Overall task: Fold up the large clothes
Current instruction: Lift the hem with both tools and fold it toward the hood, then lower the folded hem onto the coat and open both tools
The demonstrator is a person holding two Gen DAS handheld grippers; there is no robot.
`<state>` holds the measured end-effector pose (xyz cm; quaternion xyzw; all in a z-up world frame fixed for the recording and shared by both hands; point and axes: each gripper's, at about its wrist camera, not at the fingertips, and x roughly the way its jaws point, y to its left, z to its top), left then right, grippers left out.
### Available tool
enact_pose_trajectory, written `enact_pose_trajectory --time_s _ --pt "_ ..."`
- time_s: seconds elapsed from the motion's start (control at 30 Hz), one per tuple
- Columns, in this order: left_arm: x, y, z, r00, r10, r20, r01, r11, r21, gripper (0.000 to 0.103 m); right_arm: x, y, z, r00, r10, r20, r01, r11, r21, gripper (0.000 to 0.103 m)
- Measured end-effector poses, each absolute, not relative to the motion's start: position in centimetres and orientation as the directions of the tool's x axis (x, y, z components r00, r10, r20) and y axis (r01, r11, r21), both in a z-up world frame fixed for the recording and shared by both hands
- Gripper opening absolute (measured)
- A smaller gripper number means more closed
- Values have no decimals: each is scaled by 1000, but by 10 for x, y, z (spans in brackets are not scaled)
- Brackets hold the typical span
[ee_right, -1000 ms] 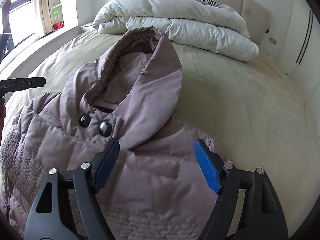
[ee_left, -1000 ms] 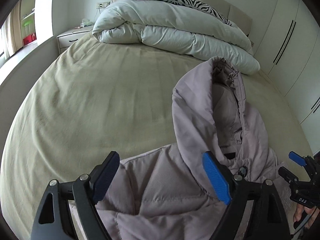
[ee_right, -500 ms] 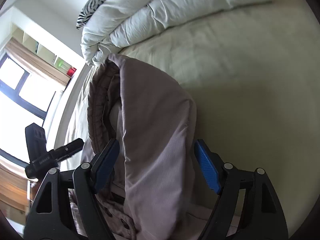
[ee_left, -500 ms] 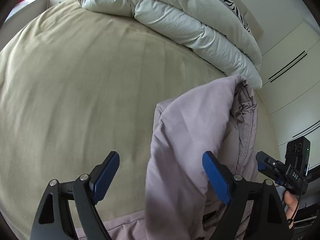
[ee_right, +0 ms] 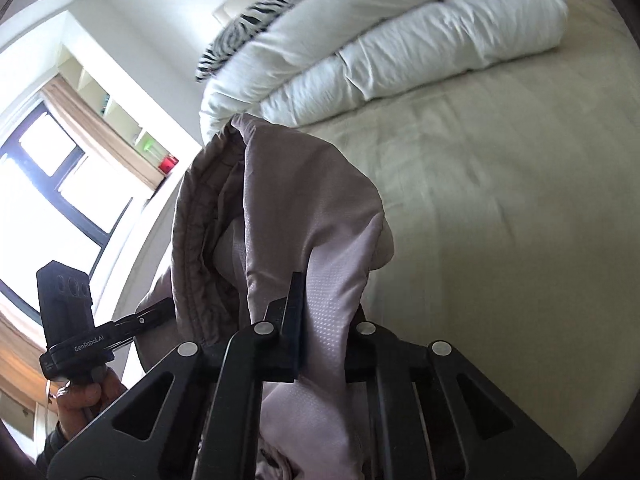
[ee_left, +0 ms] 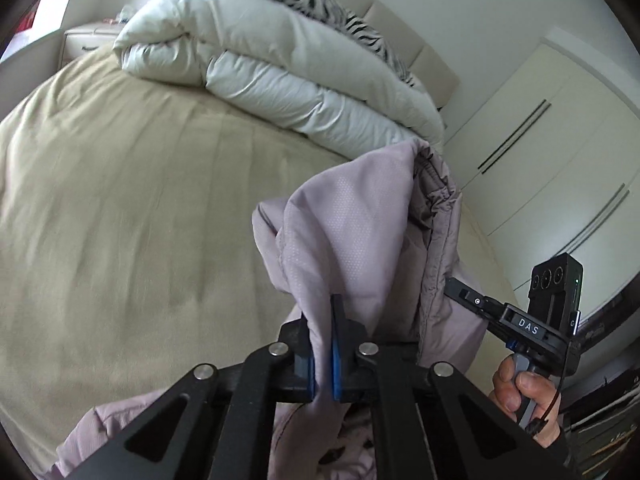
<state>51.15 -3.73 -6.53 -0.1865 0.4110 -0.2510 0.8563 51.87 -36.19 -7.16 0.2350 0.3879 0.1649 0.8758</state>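
A mauve hooded puffer jacket [ee_left: 360,224] lies on the beige bed [ee_left: 132,208], its hood raised. My left gripper [ee_left: 322,344] is shut on the left side of the hood. My right gripper [ee_right: 322,320] is shut on the right side of the hood [ee_right: 288,200]. The hood stands up between the two grippers. The right gripper also shows in the left wrist view [ee_left: 516,324], and the left gripper shows in the right wrist view [ee_right: 100,340]. The jacket's body is mostly hidden below the grippers.
A folded white duvet [ee_left: 280,72] with a zebra-print pillow [ee_left: 320,8] lies at the head of the bed. Wardrobe doors [ee_left: 560,160] stand at the right. A window [ee_right: 48,184] and a nightstand [ee_left: 88,40] are on the left side.
Both grippers were open around the hood and have shut on its two sides. The hood has risen off the bed.
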Motion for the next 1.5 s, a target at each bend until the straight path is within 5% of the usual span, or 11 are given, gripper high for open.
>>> enact_pose_trajectory --time_s 0.2,0.47,0.6,0.8,0.83,0.87,0.93,1.1,1.2,1.27,1.5 --pt "414 -24 -48 569 -584 -579 383 811 -442 7 413 -343 -31 661 525 -536 -291 838 461 9" --pt "313 -10 -84 556 -543 -629 395 839 -375 7 279 -330 -59 620 546 -564 -262 821 507 10" --pt "280 1 -118 508 -446 -737 339 890 -306 25 248 -335 -83 603 457 -654 -144 869 474 12" --pt "241 33 -102 552 -368 -749 289 926 -242 32 198 -361 -86 629 330 -704 20 899 438 23" --pt "239 35 -90 581 -369 -726 290 927 -238 37 190 -363 -82 643 358 -677 11 879 476 38" --pt "237 34 -76 612 -370 -700 297 927 -230 48 186 -364 -80 651 402 -645 3 848 531 72" --pt "238 23 -47 670 -376 -640 332 923 -195 61 177 -366 -77 669 485 -563 -7 762 648 94" --pt "269 -19 -11 712 -413 -569 405 902 -148 67 201 -345 -66 609 609 -508 -38 662 749 89" --pt "296 -53 -37 653 -362 -666 418 905 -81 66 224 -324 -72 551 567 -613 -33 748 662 60" --pt "308 -65 -67 613 -320 -723 405 912 -61 60 235 -319 -79 538 490 -686 13 809 587 31" --pt "337 -62 -135 575 -273 -771 341 937 -78 57 260 -318 -97 560 274 -782 29 937 349 27"
